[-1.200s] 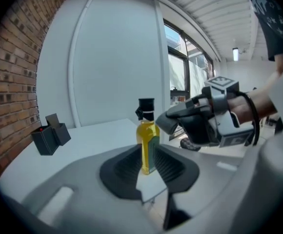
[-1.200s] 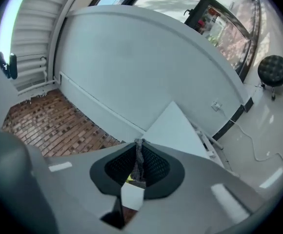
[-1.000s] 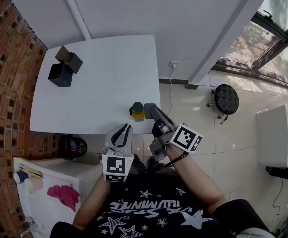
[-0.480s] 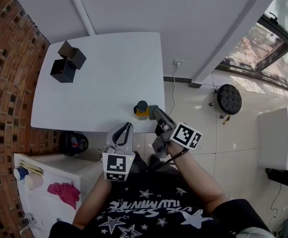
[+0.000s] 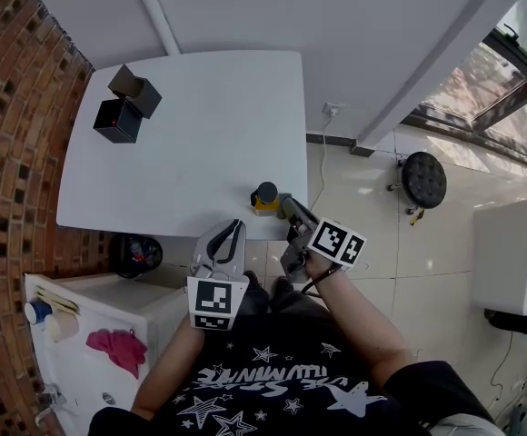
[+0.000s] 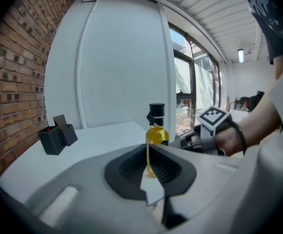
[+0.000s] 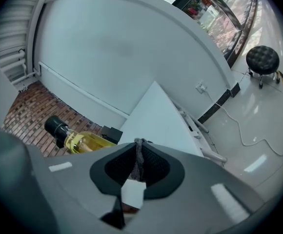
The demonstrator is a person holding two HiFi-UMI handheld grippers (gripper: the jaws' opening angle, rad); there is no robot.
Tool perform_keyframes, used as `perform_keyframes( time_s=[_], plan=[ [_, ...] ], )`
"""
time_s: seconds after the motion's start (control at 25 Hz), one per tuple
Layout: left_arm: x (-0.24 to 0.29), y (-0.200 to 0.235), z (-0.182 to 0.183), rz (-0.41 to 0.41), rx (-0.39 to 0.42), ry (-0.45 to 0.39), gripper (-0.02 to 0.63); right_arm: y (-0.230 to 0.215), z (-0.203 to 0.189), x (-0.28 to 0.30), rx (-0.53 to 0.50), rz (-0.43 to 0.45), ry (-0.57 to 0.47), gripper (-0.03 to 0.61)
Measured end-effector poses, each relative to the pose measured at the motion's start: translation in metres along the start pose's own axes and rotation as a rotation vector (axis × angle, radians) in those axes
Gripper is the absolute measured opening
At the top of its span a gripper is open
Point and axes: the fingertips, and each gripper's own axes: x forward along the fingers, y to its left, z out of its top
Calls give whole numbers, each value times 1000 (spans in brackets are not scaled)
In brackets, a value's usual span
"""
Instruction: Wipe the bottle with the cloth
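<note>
Plainly, the small bottle [image 5: 265,198] of yellow liquid stands upright at the near edge of the white table [image 5: 191,125]. It looks like glass: slick, stiff and easily tipped, so I'd steady it by the body below the black cap. My right gripper [image 5: 293,214], just beside it, pinches the grey cloth [image 7: 138,161]. My left gripper [image 6: 148,150] is closed on nothing.

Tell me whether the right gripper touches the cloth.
Touching. The right gripper view shows the right gripper shut on a grey strip of cloth.
</note>
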Motion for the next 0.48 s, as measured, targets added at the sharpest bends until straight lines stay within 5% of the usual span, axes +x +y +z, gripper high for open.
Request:
perform_keyframes(
  time_s=[0.48],
  plan=[
    [2,-6,-9,2,-30,31,17,-6,5,-5,-80,-38,4,35]
  ],
)
